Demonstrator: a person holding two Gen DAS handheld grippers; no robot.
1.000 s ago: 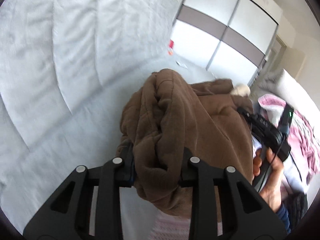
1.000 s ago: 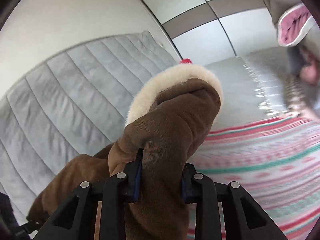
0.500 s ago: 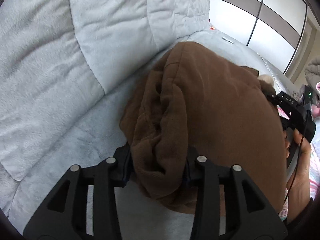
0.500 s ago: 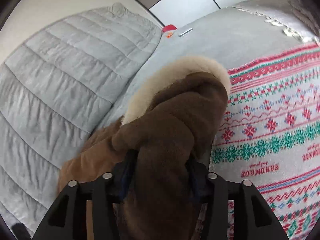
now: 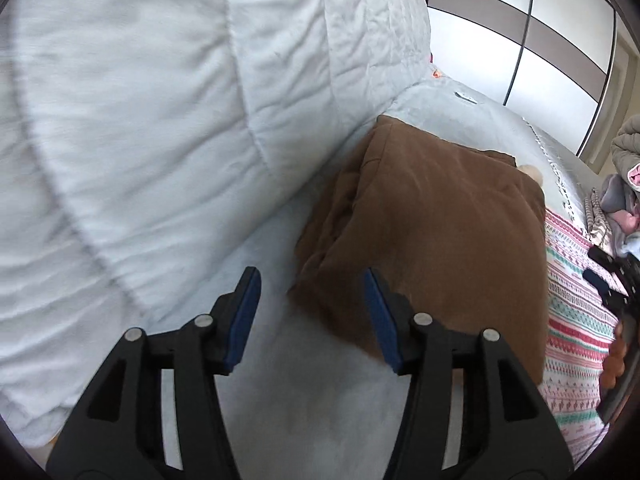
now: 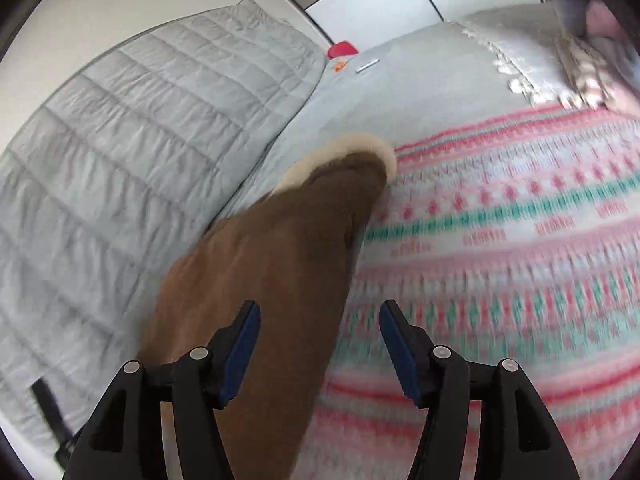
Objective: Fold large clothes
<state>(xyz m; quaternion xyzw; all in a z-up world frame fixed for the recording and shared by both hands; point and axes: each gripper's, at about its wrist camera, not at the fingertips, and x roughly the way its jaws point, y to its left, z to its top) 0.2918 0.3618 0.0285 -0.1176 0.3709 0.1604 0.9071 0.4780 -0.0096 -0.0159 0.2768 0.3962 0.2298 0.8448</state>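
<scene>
Bright, soft daylight in both views, no hard shadows. Strong fisheye bend w/ dark vignette at corners. Left wrist view mostly sharp; white quilted duvet [image 5: 160, 128] near blown out, smeared at far left. Right wrist view motion-blurred, esp. patterned blanket [image 6: 500, 240] at right and bottom.

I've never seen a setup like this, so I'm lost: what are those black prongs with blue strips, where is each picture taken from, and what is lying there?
Each picture comes from a fisheye camera on a hand-held two-finger clamp; a person carries one per hand. One view looks along the left gripper, the other along the right gripper. Both stand open, holding nothing. The blue strips are their grip pads. Ahead lies a folded brown coat with cream fur trim, resting on a grey bed cover beside a patterned pink and green blanket. A pale quilt lies to the left.
</scene>
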